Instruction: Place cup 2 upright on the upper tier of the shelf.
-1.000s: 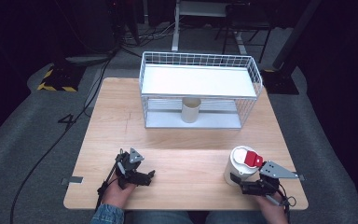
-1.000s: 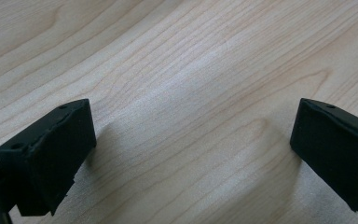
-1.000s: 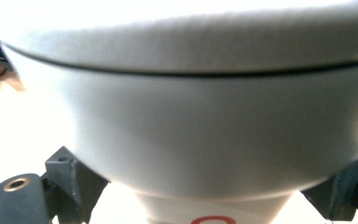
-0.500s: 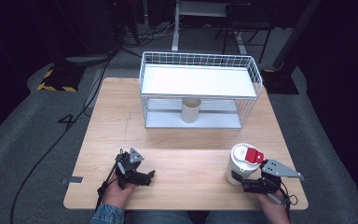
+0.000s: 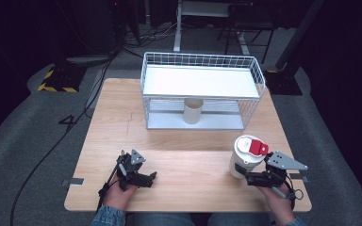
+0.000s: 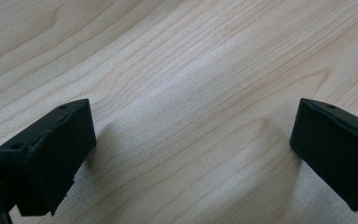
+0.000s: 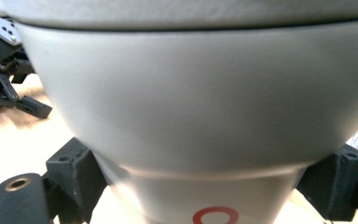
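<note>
A white cup (image 5: 242,159) with a red tab on its lid (image 5: 255,147) stands out at the table's front right. My right gripper (image 5: 248,177) is shut on its lower part, with one jaw pressed against each side. In the right gripper view the cup (image 7: 191,93) looms large between the jaws of my right gripper (image 7: 205,186), and its base is hidden. At the front left, my left gripper (image 5: 150,178) rests low in the person's hand. Its jaws stand wide open over bare wood, as the left gripper view (image 6: 191,135) shows.
A white wire basket rack (image 5: 202,92) stands at the back of the wooden table (image 5: 122,117), with a beige cup (image 5: 193,111) on its lower level. The left gripper (image 7: 9,88) shows beyond the cup in the right gripper view. Cables cross the dark floor to the left.
The white cup and the right gripper have shifted slightly up the view, away from the front edge. The left gripper has stayed where it was.
</note>
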